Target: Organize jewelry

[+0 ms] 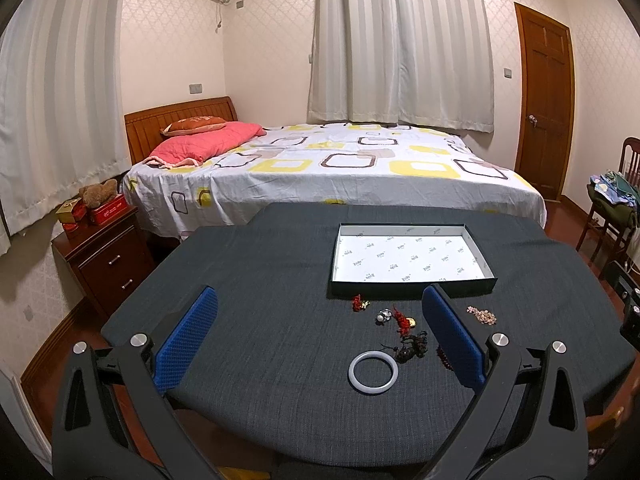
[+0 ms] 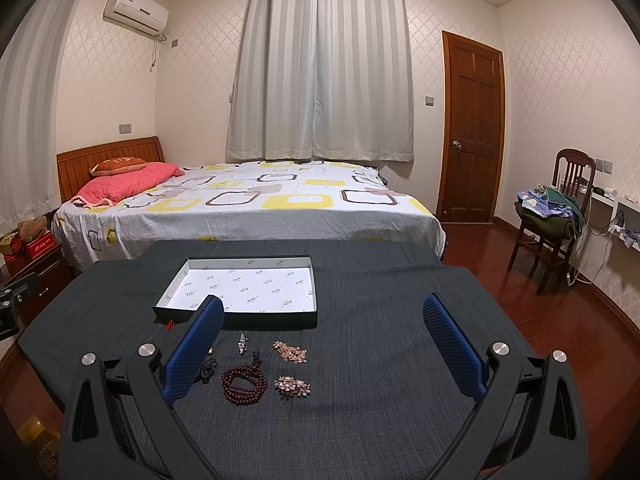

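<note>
A shallow dark box with a white printed lining (image 1: pixel 408 258) sits on the dark grey table (image 1: pixel 260 320); it also shows in the right wrist view (image 2: pixel 248 290). Jewelry lies in front of it: a white bangle (image 1: pixel 373 371), a red ornament (image 1: pixel 359 303), a silver piece (image 1: pixel 383 316), a red-and-gold charm (image 1: pixel 404 321), a dark knotted cord (image 1: pixel 412 346), a pink cluster (image 1: pixel 481 315). The right wrist view shows a dark red bead string (image 2: pixel 244 383), two pink-gold clusters (image 2: pixel 290 352) (image 2: pixel 292 386) and a silver pin (image 2: pixel 242 344). My left gripper (image 1: pixel 320 320) and right gripper (image 2: pixel 324 328) are open and empty above the table.
A bed (image 2: pixel 240 208) stands behind the table. A wooden nightstand (image 1: pixel 108 252) with boxes is at the left. A chair with clothes (image 2: pixel 556 208) and a wooden door (image 2: pixel 472 128) are at the right. The floor is red wood.
</note>
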### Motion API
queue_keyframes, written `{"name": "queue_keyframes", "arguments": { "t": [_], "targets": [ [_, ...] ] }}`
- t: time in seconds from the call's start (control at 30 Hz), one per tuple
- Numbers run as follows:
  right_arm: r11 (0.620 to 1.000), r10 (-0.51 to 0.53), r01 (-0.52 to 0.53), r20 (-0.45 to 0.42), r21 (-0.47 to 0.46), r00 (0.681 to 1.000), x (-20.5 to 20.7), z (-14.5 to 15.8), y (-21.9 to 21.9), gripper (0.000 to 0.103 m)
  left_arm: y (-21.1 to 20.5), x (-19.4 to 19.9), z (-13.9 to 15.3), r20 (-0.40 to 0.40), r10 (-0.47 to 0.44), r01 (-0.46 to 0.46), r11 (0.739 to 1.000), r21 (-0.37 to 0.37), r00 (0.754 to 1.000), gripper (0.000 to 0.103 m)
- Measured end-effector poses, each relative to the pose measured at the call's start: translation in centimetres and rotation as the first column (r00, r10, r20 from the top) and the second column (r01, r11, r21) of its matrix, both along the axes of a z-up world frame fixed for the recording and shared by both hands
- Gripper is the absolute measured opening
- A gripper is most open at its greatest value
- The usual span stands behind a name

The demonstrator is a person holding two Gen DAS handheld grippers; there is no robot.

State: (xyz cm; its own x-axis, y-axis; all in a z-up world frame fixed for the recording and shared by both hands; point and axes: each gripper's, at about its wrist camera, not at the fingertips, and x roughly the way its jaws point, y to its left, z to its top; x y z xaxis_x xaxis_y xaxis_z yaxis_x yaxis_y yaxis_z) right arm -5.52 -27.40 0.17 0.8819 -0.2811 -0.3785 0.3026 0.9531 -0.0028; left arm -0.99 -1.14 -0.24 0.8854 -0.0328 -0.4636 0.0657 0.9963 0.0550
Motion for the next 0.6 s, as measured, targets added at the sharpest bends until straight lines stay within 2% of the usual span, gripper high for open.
{"name": "queue_keyframes", "arguments": {
  "t": [0.6],
  "targets": [
    [1.000, 0.003, -0.003, -0.007, -0.002, 1.000, 0.06, -0.22, 0.12, 0.097, -0.01, -0.20, -0.17, -0.004, 0.001, -0.001, 1.000, 0.003, 1.000, 0.100]
  ]
}}
